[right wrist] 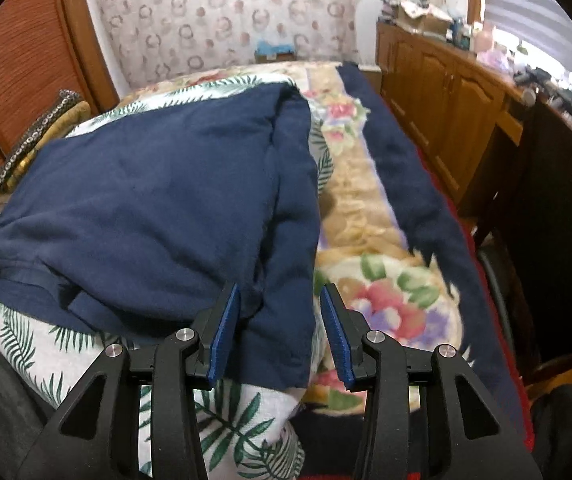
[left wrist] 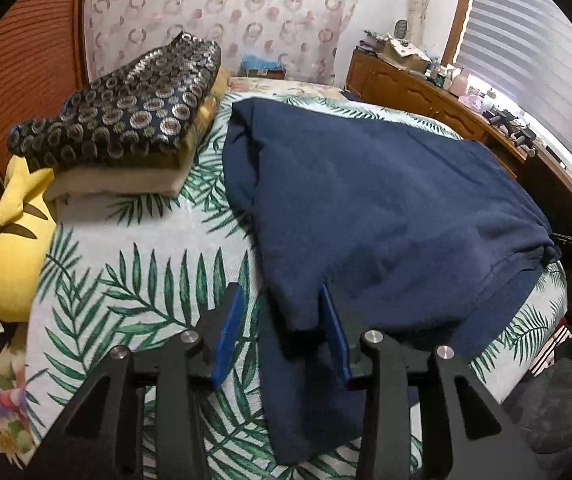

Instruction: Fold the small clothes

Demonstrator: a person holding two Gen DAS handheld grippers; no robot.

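Observation:
A navy blue garment (left wrist: 365, 208) lies spread on a palm-leaf blanket (left wrist: 134, 280); it also shows in the right wrist view (right wrist: 146, 208). My left gripper (left wrist: 282, 304) is open, its blue pads on either side of the garment's near left corner, which lies between the jaws. My right gripper (right wrist: 280, 304) is open, its blue pads straddling the garment's near right corner and folded sleeve edge. Neither gripper pinches the cloth.
A stack of folded clothes with a dark ring-patterned top (left wrist: 126, 116) sits at the left. A yellow plush pillow (left wrist: 14, 240) lies beside it. A floral blanket (right wrist: 365, 272) and wooden cabinets (right wrist: 445, 96) are at the right.

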